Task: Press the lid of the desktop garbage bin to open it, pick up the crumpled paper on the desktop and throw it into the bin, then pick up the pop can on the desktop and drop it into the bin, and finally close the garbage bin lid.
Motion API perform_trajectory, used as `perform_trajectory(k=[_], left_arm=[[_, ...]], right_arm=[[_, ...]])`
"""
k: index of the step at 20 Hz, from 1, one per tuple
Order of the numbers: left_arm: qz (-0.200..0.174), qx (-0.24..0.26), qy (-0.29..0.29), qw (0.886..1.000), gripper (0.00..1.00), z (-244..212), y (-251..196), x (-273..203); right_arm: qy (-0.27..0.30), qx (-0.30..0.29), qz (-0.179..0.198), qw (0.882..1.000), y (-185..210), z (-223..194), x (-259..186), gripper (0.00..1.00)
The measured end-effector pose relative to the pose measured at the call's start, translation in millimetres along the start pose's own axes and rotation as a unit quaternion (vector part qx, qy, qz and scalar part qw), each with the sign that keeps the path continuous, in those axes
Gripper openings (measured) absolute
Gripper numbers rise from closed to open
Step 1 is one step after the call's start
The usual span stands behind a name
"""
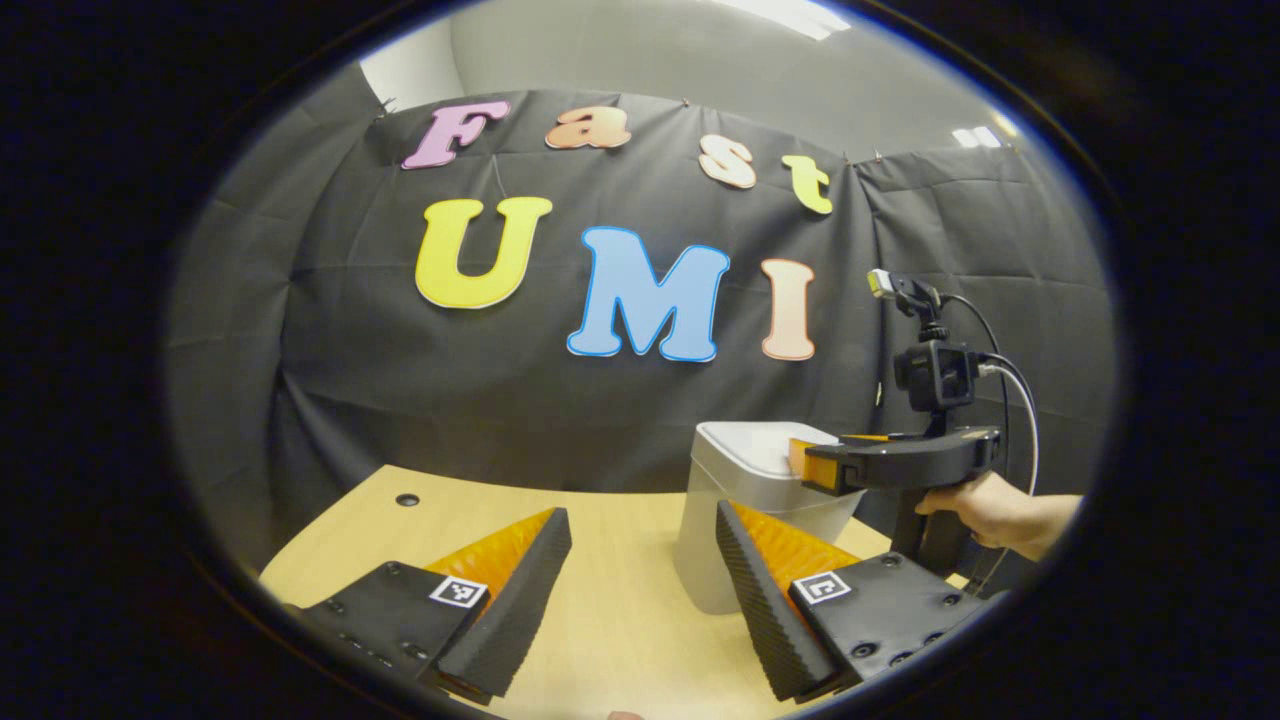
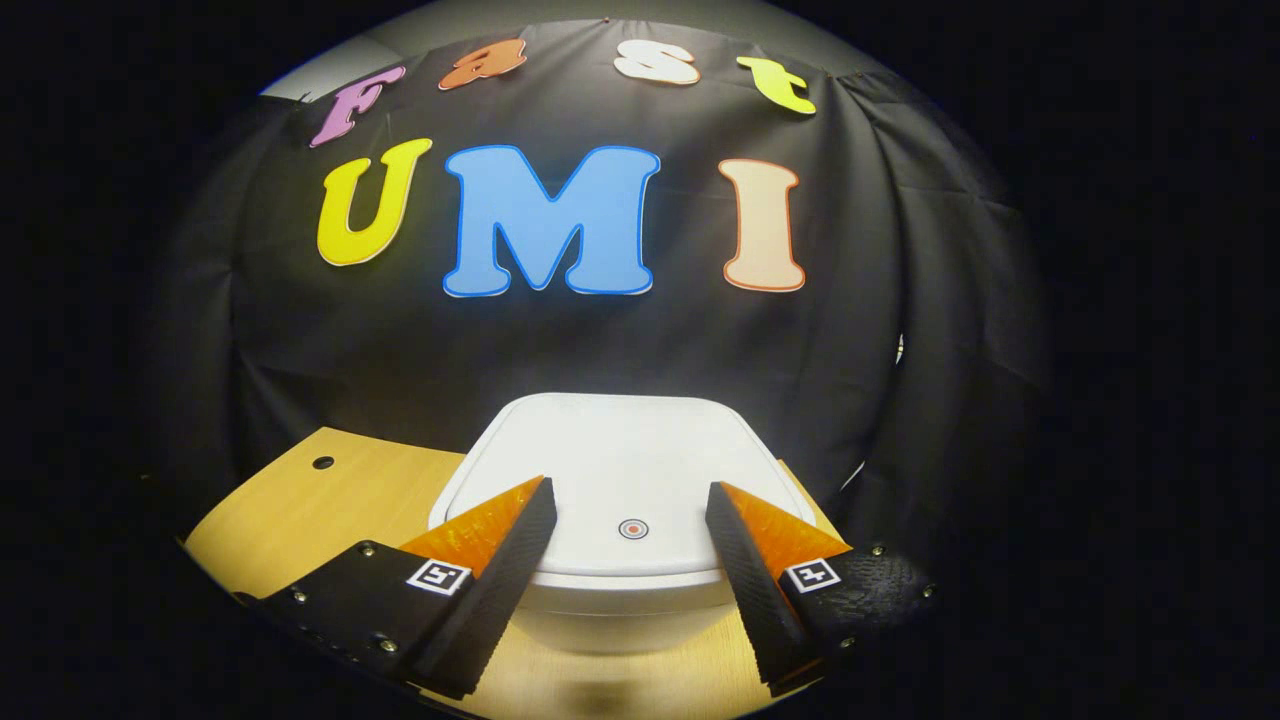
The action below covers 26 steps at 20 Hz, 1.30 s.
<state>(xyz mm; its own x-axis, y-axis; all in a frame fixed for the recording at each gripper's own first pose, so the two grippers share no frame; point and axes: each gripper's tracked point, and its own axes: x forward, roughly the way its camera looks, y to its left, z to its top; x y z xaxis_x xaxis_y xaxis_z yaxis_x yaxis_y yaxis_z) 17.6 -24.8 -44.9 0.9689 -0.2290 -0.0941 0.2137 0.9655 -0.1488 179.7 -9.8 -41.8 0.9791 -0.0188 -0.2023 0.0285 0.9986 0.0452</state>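
A white desktop bin point(image 2: 620, 590) stands on the wooden table with its flat lid point(image 2: 615, 470) down; a small round mark point(image 2: 633, 528) sits near the lid's front edge. My right gripper point(image 2: 630, 500) is open, its fingertips just over the front of the lid on either side of that mark. In the left gripper view the same bin point(image 1: 745, 510) stands to the right of centre, and the right gripper point(image 1: 815, 468) reaches over its lid, held by a hand point(image 1: 985, 510). My left gripper point(image 1: 640, 525) is open over the table, left of the bin, with nothing between its fingers.
The light wooden table point(image 1: 620, 610) runs back to the black cloth wall. A small round hole point(image 1: 407, 499) lies at the table's far left. A camera with cables point(image 1: 935, 375) rides on top of the right gripper.
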Motion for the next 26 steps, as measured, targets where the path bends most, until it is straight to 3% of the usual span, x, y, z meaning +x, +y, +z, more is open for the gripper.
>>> perform_trajectory(k=[8, 17, 26], left_arm=[[0.044, 0.010, -0.025, 0.999, 0.95, 25.5, 18.0, -4.1], [0.059, 0.009, -0.041, 0.997, 0.95, 36.5, 2.9, 3.4], [0.082, 0.025, -0.057, 0.995, 0.95, 43.9, -3.7, 1.7]], right_arm=[[-0.016, 0.053, 0.011, 0.998, -2.6, 14.6, -15.1, 0.96], [-0.061, 0.026, 0.028, 0.997, -5.7, 50.9, -67.0, 0.96], [-0.115, -0.012, 0.054, 0.992, 1.2, 48.4, -120.7, 0.96]])
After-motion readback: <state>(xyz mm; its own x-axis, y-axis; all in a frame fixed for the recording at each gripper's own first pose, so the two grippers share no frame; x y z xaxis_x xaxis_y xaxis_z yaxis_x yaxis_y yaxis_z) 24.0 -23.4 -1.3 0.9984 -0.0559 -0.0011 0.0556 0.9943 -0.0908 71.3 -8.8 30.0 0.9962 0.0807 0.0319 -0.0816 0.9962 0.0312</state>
